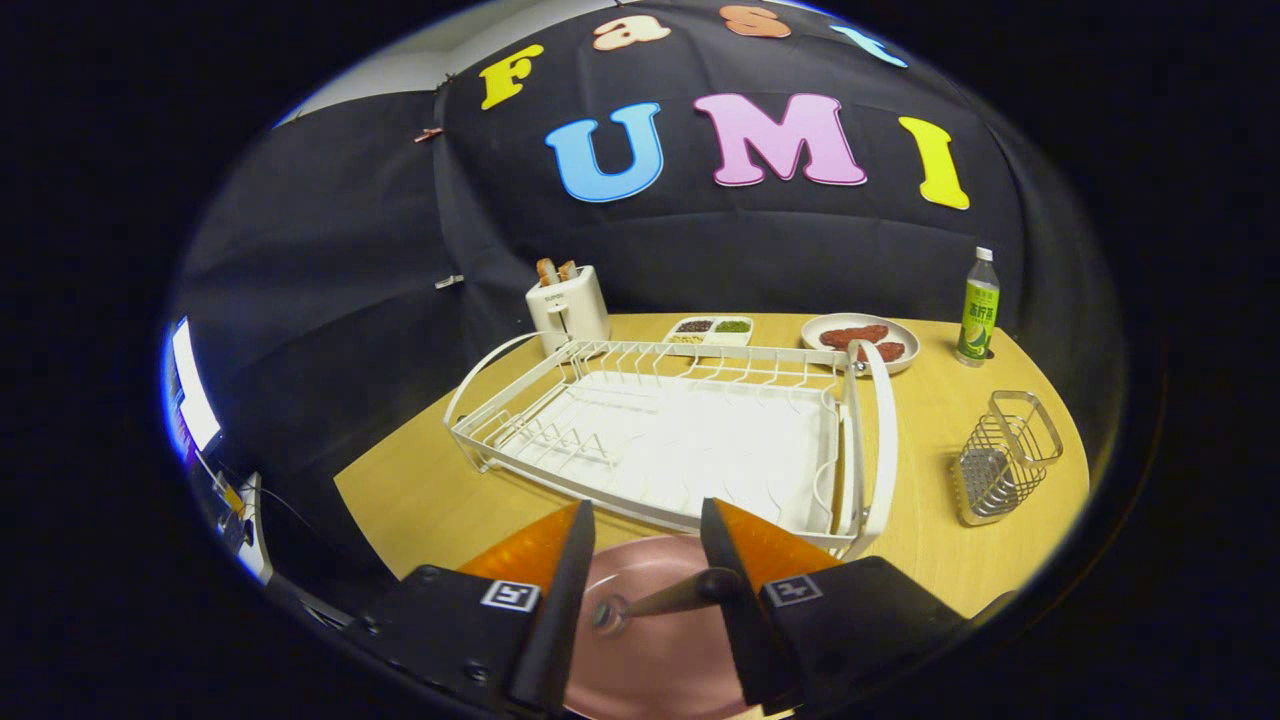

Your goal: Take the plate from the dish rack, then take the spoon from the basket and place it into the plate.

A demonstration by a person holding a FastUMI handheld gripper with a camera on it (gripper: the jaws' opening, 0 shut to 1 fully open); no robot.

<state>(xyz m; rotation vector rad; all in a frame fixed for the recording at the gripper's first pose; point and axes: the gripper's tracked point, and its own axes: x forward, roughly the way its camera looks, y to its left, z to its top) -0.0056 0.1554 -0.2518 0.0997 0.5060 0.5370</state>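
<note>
Risk lay mainly with the spoon [655, 597], which was seen between the fingers of the hand-held gripper [640, 560], low over the pink plate [660, 650]. The fingers were held apart, and only the right one appeared to touch the handle; whether any grip remained could not be told. If the spoon had been let go from that height, it might have bounced or slid across the smooth plate, and its bowl end might have come to rest over the rim. The plate itself was set on the desk [930, 420] near the front edge, just before the white dish rack [670, 440], so a knock from the fingers could have pushed it toward the edge or against the rack. The wire basket [1005, 455] was seen lying to the right, well apart. The desk was of pale wood. At the far side a toaster [568, 305], a divided dish [712, 330], a plate of food [860, 338] and a bottle [978, 308] were ranged before the black cloth wall, and a lit screen [193, 385] stood at the left.
</note>
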